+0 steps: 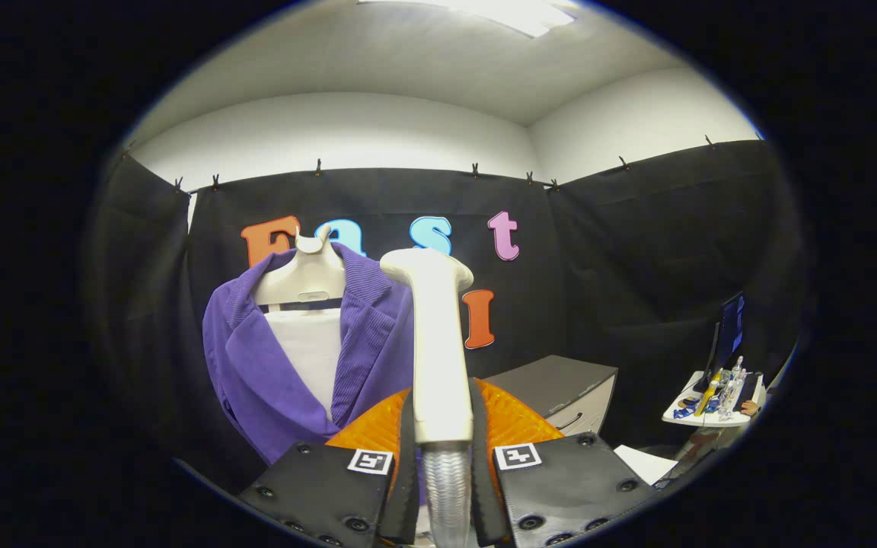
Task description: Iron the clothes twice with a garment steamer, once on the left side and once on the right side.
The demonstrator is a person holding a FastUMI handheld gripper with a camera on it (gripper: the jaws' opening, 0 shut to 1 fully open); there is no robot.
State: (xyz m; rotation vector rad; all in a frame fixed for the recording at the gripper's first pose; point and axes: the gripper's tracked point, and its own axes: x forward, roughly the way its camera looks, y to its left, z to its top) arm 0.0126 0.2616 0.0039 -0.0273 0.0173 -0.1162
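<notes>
Garment steamer (pixel 438 335): I have its handle clamped upright between both fingers of the tool (pixel 444 468), ribbed hose (pixel 447 487) trailing down near me. The purple jacket (pixel 256 365) hangs on a pale mannequin form (pixel 303 278), left of and beyond the steamer head, not touching it. My assessment: swing the head left to face one lapel, close gently, then stroke downward keeping the hose slack. A grey desk (pixel 553 380) stands far right.

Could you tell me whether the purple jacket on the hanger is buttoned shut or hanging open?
Open: the purple jacket shows its lapels spread, baring the white board. The gripper is shut on the steamer handle.
</notes>
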